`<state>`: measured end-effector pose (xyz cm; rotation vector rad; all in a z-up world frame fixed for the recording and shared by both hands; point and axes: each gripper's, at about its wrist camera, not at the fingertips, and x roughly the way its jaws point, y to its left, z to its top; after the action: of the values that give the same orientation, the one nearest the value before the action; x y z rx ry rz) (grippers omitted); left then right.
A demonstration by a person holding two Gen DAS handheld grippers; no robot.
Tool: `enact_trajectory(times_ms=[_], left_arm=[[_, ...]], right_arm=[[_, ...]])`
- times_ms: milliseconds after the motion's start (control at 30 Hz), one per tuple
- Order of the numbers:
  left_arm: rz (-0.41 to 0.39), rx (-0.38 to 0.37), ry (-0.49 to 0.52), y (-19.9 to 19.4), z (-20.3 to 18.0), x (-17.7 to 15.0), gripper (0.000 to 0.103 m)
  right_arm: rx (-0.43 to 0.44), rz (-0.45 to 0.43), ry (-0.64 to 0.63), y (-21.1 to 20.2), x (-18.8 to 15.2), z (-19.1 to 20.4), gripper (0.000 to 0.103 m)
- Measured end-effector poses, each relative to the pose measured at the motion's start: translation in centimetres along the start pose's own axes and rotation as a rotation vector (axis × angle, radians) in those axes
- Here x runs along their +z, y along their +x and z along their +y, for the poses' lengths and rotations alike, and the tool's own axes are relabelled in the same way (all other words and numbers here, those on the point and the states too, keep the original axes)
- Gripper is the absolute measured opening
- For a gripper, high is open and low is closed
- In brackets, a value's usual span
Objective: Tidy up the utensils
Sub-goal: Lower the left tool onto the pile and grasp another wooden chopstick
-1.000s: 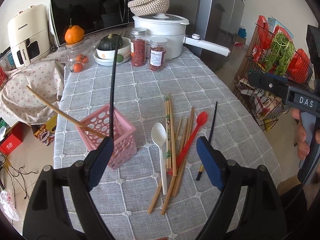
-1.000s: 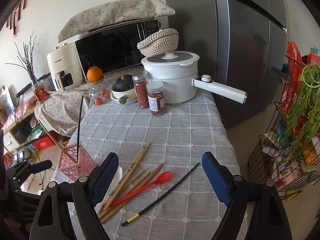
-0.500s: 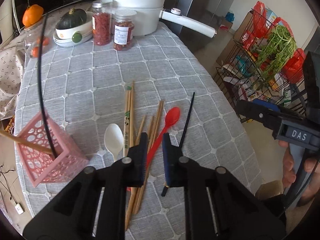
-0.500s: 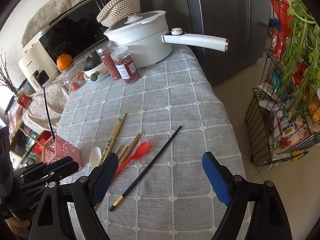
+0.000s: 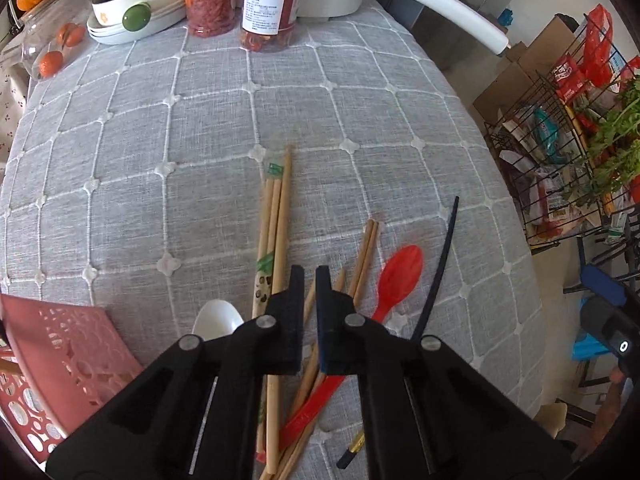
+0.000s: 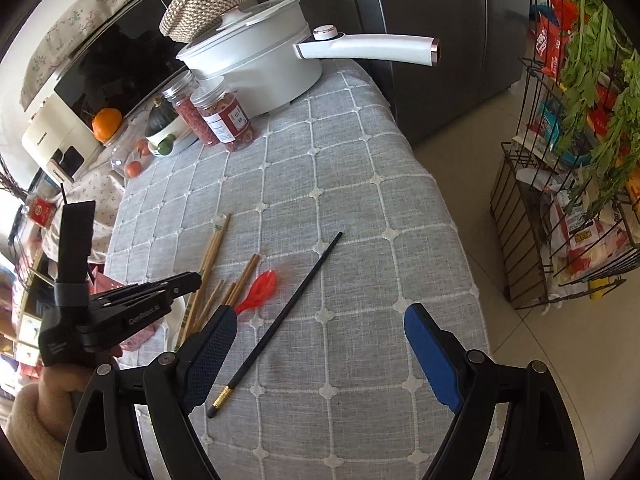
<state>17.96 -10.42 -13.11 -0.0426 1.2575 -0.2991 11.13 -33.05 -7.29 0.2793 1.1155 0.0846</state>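
Tablecloth (image 5: 200, 128), grey with white checks, fills the space ahead of both tools and carries everything. Pink basket (image 5: 60, 360), the largest of the task's things, sits low and to the left of the left gripper (image 5: 308, 280), close beside it. Straight ahead of and under that gripper's tips lies the loose heap: bamboo chopsticks (image 5: 276, 216) running lengthwise away from the tool, a red spoon (image 5: 400, 276) just to the right of its tips with the handle passing beneath them, and a white spoon (image 5: 216, 320) just to the left, its bowl partly behind the left finger.

The move ahead probably turns on the black chopstick (image 6: 296, 304). It lies between the right gripper's fingers as the right wrist camera sees them, closer to the left finger, its long axis slanting away up and to the right, gold-banded end nearest the tool. From the left gripper it lies off to the right, beyond the red spoon, so the right hand looks the nearer one.

The right gripper (image 6: 316, 352) stands wide apart and empty, above the cloth, touching nothing. The left gripper's jaws have just been closing and are now drawn together with only a thin slit between the pads; nothing shows between them, and I cannot tell whether the tips touch the heap below.
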Motion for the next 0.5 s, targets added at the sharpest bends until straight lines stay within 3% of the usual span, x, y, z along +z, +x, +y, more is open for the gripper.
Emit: enact_trajectory(times_ms=[133, 500], left_arm=[[0.014, 0.052, 0.001, 1.0, -0.2, 0.4, 0.006], [0.011, 0.108, -0.006, 1.4, 0.1, 1.2, 0.006]], right_arm=[[0.002, 0.003, 0.003, 0.0, 0.0, 0.0, 0.087], [0.004, 0.010, 0.017, 0.3, 0.1, -0.3, 0.087]])
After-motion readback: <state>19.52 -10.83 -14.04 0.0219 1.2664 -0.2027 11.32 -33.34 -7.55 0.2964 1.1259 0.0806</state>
